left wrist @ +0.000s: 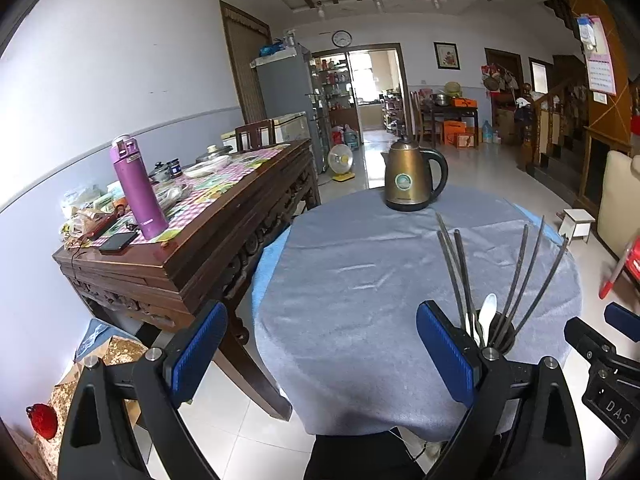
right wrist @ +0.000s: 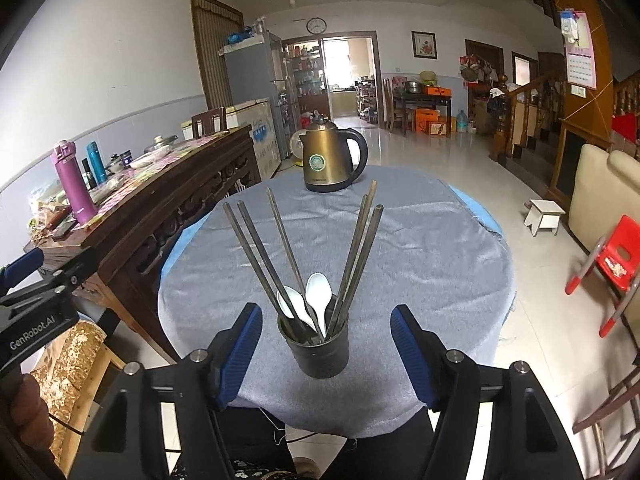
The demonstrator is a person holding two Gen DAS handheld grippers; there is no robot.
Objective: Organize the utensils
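A dark metal utensil cup (right wrist: 318,350) stands near the front edge of a round table with a grey cloth (right wrist: 420,248). It holds several dark chopsticks (right wrist: 256,248) fanned upward and two white spoons (right wrist: 319,294). My right gripper (right wrist: 326,354) is open, its blue pads on either side of the cup, apart from it. My left gripper (left wrist: 322,354) is open and empty over the table's front left; the cup (left wrist: 500,330) sits just right of its right finger, partly hidden.
A bronze electric kettle (right wrist: 330,160) stands at the table's far side. A carved wooden sideboard (left wrist: 192,248) with a purple flask (left wrist: 138,188) and clutter is to the left. A red child's chair (right wrist: 612,264) and white stool (right wrist: 544,216) are on the floor right.
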